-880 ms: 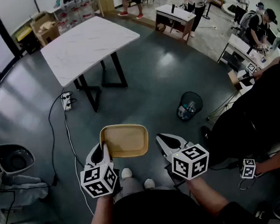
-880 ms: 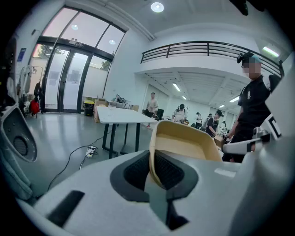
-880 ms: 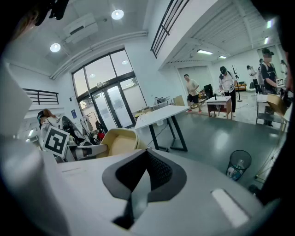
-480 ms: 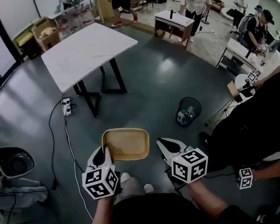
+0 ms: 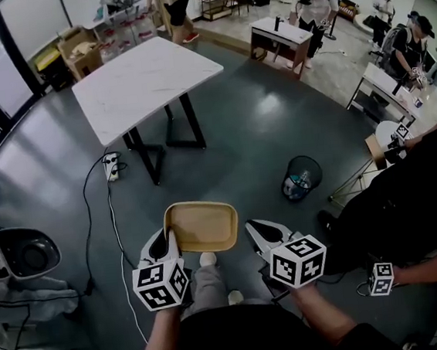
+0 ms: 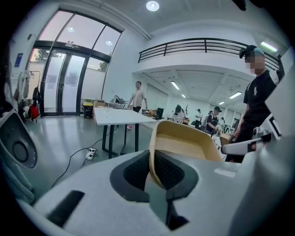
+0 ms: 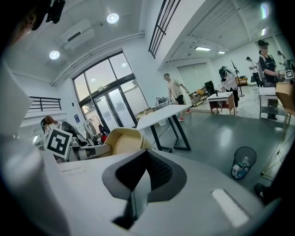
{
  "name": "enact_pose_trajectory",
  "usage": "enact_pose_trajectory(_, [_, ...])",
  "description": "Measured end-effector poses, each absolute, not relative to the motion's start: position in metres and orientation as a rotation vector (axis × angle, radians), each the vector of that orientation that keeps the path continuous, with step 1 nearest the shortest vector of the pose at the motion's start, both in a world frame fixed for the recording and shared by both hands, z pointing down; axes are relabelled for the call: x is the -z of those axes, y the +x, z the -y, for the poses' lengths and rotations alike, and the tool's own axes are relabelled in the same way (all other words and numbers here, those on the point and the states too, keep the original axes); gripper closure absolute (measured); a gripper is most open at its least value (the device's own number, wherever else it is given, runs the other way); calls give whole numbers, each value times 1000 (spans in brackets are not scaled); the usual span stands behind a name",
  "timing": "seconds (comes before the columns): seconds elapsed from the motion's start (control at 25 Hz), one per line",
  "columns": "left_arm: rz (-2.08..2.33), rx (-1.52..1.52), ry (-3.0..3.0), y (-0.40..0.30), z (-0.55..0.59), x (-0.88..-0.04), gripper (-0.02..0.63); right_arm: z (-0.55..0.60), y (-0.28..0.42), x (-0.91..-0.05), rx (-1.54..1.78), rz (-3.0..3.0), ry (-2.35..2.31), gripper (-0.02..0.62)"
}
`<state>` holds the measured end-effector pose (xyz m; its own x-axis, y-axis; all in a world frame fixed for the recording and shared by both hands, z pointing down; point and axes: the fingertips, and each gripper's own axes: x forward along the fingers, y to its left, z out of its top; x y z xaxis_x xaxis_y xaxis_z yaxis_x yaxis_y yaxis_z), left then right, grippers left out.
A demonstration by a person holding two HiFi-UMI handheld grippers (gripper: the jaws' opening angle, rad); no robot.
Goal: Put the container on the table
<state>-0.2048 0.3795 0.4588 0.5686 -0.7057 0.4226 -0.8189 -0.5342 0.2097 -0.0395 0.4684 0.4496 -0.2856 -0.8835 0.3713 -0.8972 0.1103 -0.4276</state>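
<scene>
The tan container [image 5: 202, 226], a shallow tray with rounded corners and a raised rim, is held in the air above the grey floor [image 5: 238, 137], low in the head view at about 6 o'clock and just ahead of the person's shoes. It lies roughly level with its open side up. The left gripper [image 5: 167, 242] has it by the left rim: in the left gripper view the two jaws are pinched on that thin rim [image 6: 154, 170], and the rest of the container [image 6: 184, 143] reaches out past them toward 1 o'clock. The right gripper [image 5: 256, 227] sits just beside the container's right edge, at its 3 o'clock, without touching it. Its jaws are pressed together with nothing between them [image 7: 145, 173], and the container [image 7: 122, 140] shows at its 10 o'clock. The white table [image 5: 146, 77] on black legs stands well apart from the container, at about 11 o'clock. A power strip [image 5: 111, 166] with its cable lies on the floor at 10 o'clock, near the table's legs. A mesh wastebasket [image 5: 302, 177] stands at the container's 2 o'clock. A person in black [image 5: 405, 182] stands at 3 o'clock, close to the right gripper.
</scene>
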Motion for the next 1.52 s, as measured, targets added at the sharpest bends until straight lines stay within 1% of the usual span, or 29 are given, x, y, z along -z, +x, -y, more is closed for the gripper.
enact_pose_trajectory(0.48, [1241, -391, 2391, -195, -311, -465, 584, -402, -26, -450, -939, 2316, 1854, 594])
enact_pose_trajectory(1.04, [1168, -398, 2415, -186, -178, -469, 586, -270, -28, -453, -946, 2267, 1875, 594])
enact_pose_trajectory(1.52, [1131, -429, 2426, -185, -118, -473, 584, -206, -19, -451, -934, 2214, 1914, 594])
